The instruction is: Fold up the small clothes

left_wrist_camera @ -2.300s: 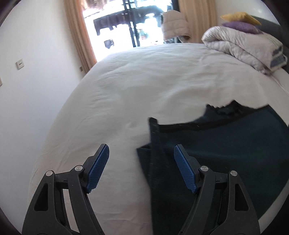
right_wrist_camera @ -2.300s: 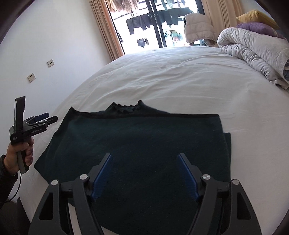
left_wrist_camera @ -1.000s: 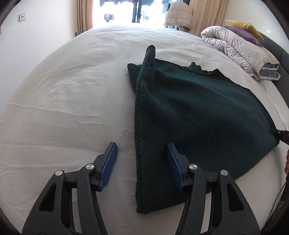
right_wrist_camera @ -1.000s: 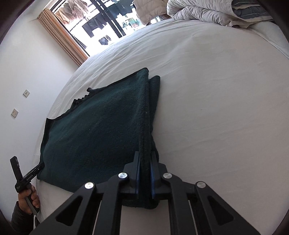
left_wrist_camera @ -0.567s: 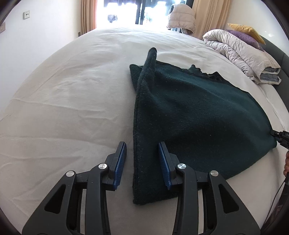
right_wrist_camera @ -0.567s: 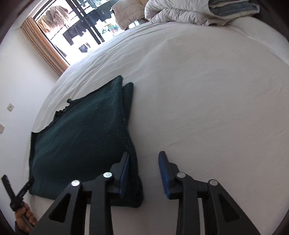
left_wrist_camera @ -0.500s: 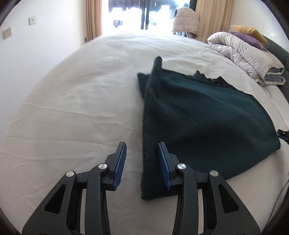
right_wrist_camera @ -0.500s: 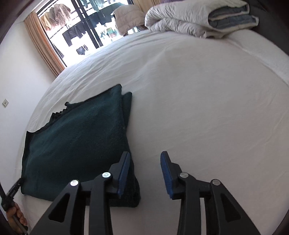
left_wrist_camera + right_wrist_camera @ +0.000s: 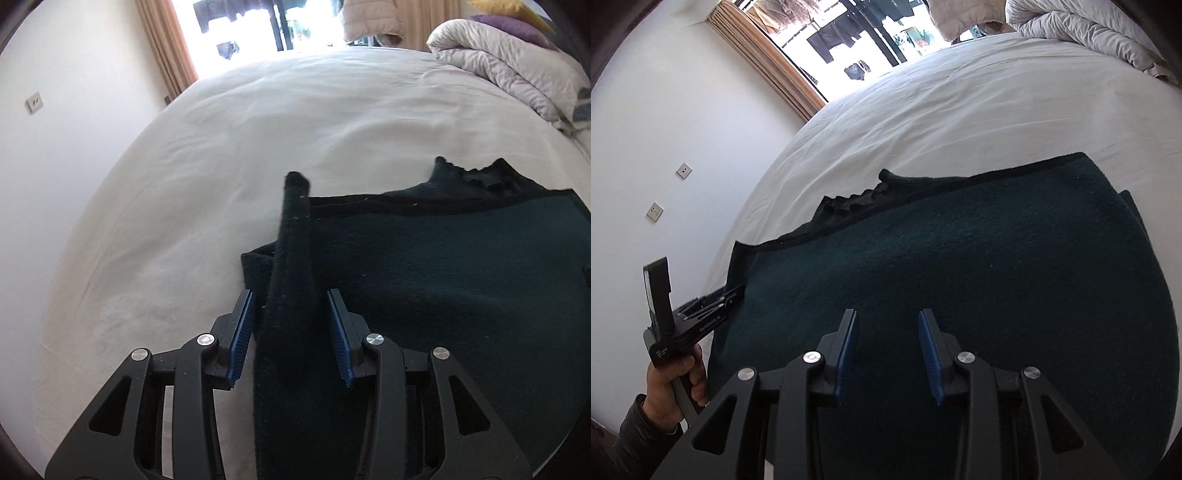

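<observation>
A raised fold of the dark green garment is being straddled by the left gripper, jaws just reopened, pads apart from it; the right gripper is being held spread above it

Daylight entered through the window, blown out to white glare in the left wrist view. The white bed sheet was bright and evenly lit; the dark green garment kept little detail. Slight motion blur. Strong fisheye curvature, black vignette at the corners.

White bed, tan curtain (bright window), white wall
</observation>
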{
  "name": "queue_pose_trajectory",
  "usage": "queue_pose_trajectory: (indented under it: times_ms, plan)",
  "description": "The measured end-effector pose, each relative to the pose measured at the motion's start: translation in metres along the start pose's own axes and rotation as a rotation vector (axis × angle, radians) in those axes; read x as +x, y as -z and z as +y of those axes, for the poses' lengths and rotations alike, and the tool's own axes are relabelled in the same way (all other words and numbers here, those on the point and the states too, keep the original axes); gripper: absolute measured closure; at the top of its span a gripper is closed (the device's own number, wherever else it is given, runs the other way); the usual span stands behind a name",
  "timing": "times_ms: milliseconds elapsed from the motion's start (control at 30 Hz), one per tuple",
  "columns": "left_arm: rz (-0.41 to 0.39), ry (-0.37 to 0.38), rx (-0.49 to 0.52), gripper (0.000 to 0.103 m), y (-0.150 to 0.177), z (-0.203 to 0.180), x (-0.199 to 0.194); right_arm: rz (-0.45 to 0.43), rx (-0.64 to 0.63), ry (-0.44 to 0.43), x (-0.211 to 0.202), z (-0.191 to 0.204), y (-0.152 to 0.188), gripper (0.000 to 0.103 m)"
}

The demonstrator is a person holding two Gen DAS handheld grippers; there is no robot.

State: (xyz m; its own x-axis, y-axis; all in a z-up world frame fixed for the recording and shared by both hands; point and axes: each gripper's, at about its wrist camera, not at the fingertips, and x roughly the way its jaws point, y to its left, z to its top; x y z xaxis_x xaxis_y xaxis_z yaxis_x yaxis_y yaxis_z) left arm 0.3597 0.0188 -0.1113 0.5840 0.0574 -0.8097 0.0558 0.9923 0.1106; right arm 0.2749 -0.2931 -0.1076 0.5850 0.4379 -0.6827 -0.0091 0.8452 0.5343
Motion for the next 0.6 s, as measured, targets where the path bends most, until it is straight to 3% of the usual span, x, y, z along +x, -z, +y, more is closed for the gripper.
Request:
queue_pose_trajectory:
  times_ms: [100,167,267,300,367,433,500,600]
  plan:
    - [-0.016,0.057,-0.125,0.035,0.008,0.029,0.008,-0.043,0.118,-0.032,-0.001,-0.030,-0.010,0.069]
    - [-0.018,0.092,-0.180,0.028,0.012,0.042,0.014,-0.075,0.187,-0.033,-0.003,-0.046,-0.014,0.072]
    - [-0.022,0.077,-0.180,0.023,0.013,0.044,0.015,-0.133,0.277,0.032,-0.015,-0.070,-0.016,0.078]
    - [-0.024,0.063,-0.172,0.022,0.014,0.042,0.015,-0.156,0.317,0.044,-0.020,-0.078,-0.016,0.085]
    - [-0.029,0.046,-0.165,0.021,0.014,0.040,0.016,-0.203,0.371,0.107,-0.031,-0.083,-0.016,0.085]
    - [-0.032,0.036,-0.160,0.021,0.016,0.036,0.014,-0.241,0.352,0.143,-0.041,-0.072,-0.018,0.079]
    - [-0.032,0.026,-0.152,0.021,0.019,0.034,0.014,-0.240,0.270,0.093,-0.041,-0.049,-0.022,0.072]
    - [-0.036,0.016,-0.148,0.020,0.017,0.028,0.016,-0.170,0.149,0.012,-0.025,-0.013,-0.031,0.068]
